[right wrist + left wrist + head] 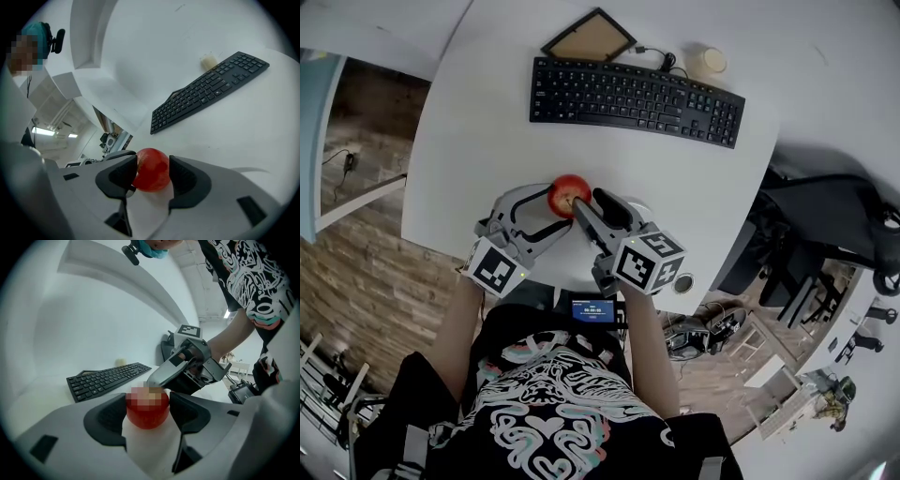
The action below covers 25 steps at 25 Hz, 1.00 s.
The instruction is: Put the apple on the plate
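A red apple rests on a white plate near the front edge of the white table. In the head view the grippers cover most of the plate. My left gripper comes in from the left and my right gripper from the right, and their tips meet at the apple. In the left gripper view the apple sits between that gripper's spread dark pads. In the right gripper view the apple lies between that gripper's wide-set pads. Both grippers are open.
A black keyboard lies across the far side of the table, with a brown framed board and a small pale cup behind it. A dark office chair stands off the table's right edge. The table's near edge is close under my hands.
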Available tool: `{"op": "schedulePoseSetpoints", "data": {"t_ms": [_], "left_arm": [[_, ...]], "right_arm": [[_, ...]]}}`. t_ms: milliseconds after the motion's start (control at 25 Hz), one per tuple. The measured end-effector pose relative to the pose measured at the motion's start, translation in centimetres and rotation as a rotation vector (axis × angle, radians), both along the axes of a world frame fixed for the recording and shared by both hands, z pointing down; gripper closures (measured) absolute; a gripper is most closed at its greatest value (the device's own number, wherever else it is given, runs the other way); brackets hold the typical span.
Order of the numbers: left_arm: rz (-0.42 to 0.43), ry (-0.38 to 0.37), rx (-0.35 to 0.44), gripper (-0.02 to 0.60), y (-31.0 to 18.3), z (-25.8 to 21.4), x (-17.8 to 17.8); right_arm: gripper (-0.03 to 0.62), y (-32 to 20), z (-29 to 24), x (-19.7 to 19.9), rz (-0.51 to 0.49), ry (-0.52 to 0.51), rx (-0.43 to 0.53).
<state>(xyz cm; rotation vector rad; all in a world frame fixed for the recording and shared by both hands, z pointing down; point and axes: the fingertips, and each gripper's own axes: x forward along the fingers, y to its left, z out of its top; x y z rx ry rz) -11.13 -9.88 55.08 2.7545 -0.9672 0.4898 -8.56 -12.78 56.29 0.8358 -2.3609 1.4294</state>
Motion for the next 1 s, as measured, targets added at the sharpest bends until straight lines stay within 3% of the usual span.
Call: {"op": "schedulePoseSetpoints", "data": {"t_ms": [720,1000], "left_arm": [[-0.015,0.016,0.013,0.299,-0.4,-0.9,0.5],[-0.002,-0.026,0.082,0.299,-0.3,-4.3,0.6]], "right_arm": [[0.388,-0.5,-0.9,0.4,0.047,-0.075,-0.036],[0.388,-0.4,-3.8,0.4,0.054,-0.121,-0.009]]}}
